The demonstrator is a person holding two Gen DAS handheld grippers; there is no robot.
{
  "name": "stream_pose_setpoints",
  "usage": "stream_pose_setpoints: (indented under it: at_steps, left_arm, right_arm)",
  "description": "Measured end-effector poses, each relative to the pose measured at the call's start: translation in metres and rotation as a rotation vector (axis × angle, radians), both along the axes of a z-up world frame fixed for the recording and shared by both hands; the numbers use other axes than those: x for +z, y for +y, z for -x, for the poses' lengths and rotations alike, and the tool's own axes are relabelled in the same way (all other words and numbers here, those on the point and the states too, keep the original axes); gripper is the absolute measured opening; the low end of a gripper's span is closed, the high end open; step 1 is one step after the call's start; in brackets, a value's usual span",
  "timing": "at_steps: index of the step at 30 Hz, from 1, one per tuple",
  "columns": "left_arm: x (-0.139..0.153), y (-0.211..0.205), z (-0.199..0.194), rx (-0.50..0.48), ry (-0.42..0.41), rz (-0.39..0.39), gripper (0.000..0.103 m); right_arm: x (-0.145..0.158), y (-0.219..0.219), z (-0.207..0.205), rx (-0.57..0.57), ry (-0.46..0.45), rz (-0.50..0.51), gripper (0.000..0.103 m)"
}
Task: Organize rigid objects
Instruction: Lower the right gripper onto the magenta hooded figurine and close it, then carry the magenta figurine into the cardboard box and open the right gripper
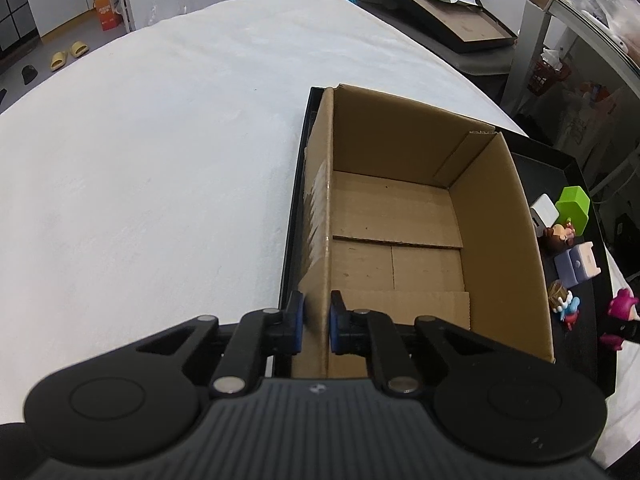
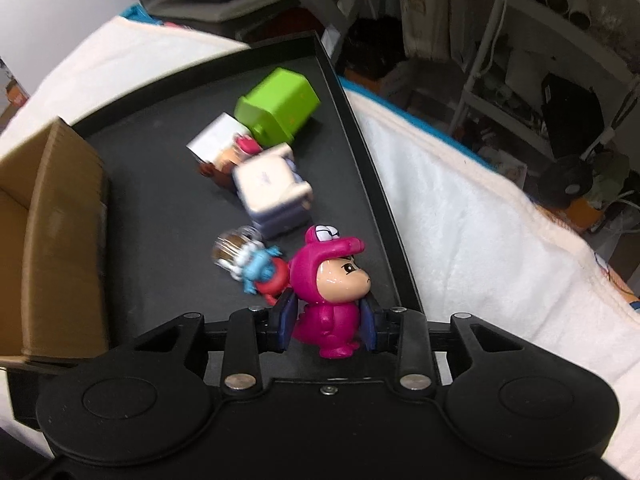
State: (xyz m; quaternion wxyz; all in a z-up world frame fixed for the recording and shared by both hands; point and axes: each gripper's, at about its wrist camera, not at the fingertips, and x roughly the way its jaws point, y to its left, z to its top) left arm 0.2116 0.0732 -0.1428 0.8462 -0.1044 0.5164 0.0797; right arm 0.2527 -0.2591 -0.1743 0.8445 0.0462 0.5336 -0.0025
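Observation:
An open, empty cardboard box (image 1: 400, 216) stands on a black tray (image 1: 560, 168). My left gripper (image 1: 317, 322) is shut on the box's near left wall. My right gripper (image 2: 326, 318) is shut on a pink figurine (image 2: 330, 292) and holds it over the tray (image 2: 160, 200); the figurine also shows at the right edge of the left wrist view (image 1: 620, 318). On the tray beside the box (image 2: 52, 240) lie a green block (image 2: 280, 106), a white cube (image 2: 214, 142), a white and lavender toy (image 2: 274, 192), a brown-haired figure (image 1: 562, 236) and a small blue and red figure (image 2: 260, 268).
The tray sits on a bed with a white blanket (image 1: 160, 140). Beyond the bed stand a dark framed board (image 1: 440, 8), shelving (image 2: 540, 60) and clutter. Yellow slippers (image 1: 68, 54) lie on the floor at the far left.

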Motion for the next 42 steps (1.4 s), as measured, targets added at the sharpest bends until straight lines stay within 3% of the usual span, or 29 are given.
stream_pose_setpoints:
  at_steps: [14, 21, 42]
  left_arm:
    - [0.002, 0.005, -0.007, -0.022, 0.006, 0.016, 0.013]
    - [0.001, 0.011, -0.009, -0.033, 0.012, 0.034, 0.013]
    - [-0.012, 0.025, -0.021, 0.025, 0.046, 0.115, 0.013]
  right_arm:
    - [0.067, 0.045, 0.015, 0.054, -0.17, -0.074, 0.033]
    - [0.109, 0.096, 0.017, 0.126, -0.246, -0.111, 0.033]
    - [0.102, 0.195, -0.019, 0.399, -0.235, -0.201, 0.033]
